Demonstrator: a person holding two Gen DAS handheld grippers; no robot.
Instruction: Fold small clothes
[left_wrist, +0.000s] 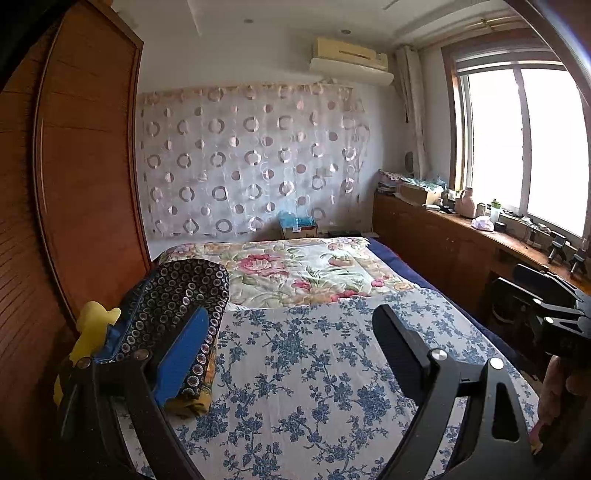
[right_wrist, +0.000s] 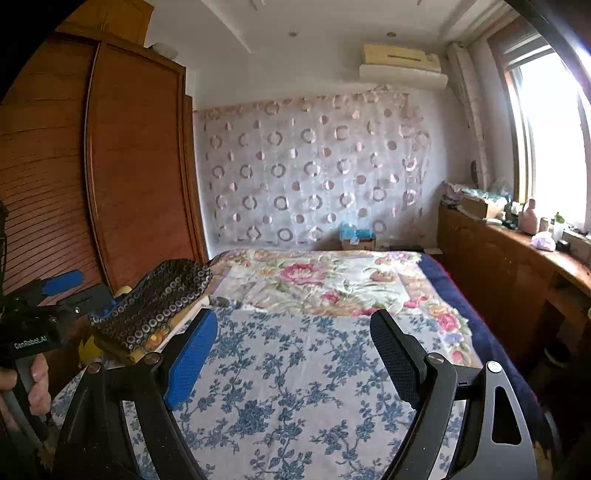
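A folded pile of small clothes (left_wrist: 177, 295) lies at the bed's left edge, with a dark circle-printed garment on top and yellow-orange fabric under it. The same pile (right_wrist: 155, 306) shows at the left in the right wrist view. My left gripper (left_wrist: 291, 350) hovers open above the blue-flowered sheet (left_wrist: 314, 369), its blue pad just right of the pile and nothing between its fingers. My right gripper (right_wrist: 295, 354) is also open and empty over the sheet. Each gripper appears at the edge of the other's view, held by a hand (right_wrist: 37, 384).
A rose-patterned quilt (left_wrist: 295, 269) covers the far half of the bed. A wooden wardrobe (left_wrist: 85, 166) stands close along the left side. A yellow object (left_wrist: 92, 328) sits between pile and wardrobe. At the right, a cluttered wooden counter (left_wrist: 443, 236) runs under the window.
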